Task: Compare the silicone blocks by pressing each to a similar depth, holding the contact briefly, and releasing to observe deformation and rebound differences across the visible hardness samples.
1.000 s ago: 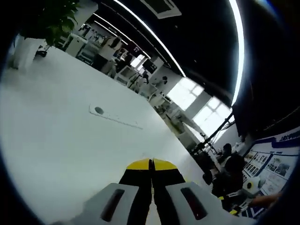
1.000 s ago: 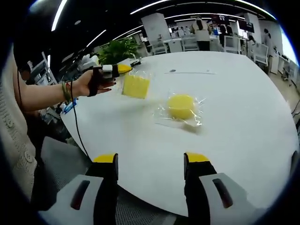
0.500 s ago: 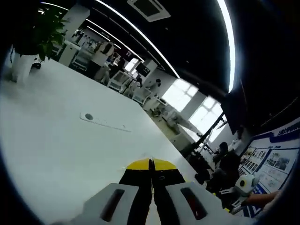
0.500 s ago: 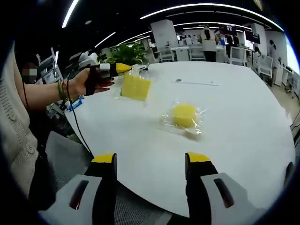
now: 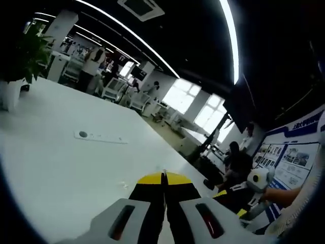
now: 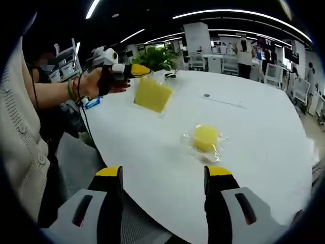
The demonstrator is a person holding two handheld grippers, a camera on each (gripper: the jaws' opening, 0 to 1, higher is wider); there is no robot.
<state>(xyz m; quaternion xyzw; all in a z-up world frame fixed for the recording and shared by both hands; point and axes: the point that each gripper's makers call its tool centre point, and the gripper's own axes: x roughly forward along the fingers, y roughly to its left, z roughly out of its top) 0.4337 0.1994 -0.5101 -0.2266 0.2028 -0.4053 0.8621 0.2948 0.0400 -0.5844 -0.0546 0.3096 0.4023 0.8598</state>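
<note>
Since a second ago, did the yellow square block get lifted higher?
Yes. The left gripper has raised the square block off the white table, farther above the round block lying there.

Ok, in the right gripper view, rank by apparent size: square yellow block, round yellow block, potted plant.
1. Square yellow block, held up nearer the camera.
2. Potted plant, farther off, so its real size is unsure.
3. Round yellow block.

Open-plan office: desks [image 5: 114,86], chairs [image 6: 274,73], strip lights (wall posters [image 5: 294,160] too).
</note>
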